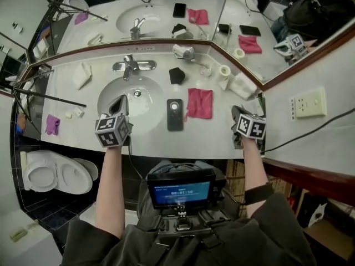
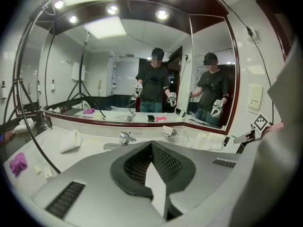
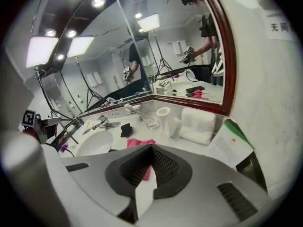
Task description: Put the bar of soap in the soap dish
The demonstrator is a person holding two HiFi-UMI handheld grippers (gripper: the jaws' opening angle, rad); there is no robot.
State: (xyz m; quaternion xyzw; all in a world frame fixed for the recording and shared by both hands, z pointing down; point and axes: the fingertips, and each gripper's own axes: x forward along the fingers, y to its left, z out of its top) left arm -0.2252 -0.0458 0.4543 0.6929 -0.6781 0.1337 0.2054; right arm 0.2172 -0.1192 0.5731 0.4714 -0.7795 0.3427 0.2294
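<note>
Left tongs point(image 1: 118, 105) closed, empty, over the front rim of the sink basin point(image 1: 105, 93), 7 o'clock of the drain. Right tongs point(image 1: 237, 114) closed, empty, at the right front corner of the table point(image 1: 216, 133), close to the wall edge. Soap dish point(image 1: 183, 52) sits against the mirror frame, 12 o'clock of the phone point(image 1: 175, 114). A white bar of soap point(image 2: 167, 129) seems to lie on it, too small to be sure. Pink cloth point(image 1: 199, 103) lies at 3 o'clock of the phone. Front table strip between both tongs is bare. Back edge crowded: faucet point(image 1: 132, 66), roll point(image 1: 224, 71), folded towel point(image 1: 242, 86).
</note>
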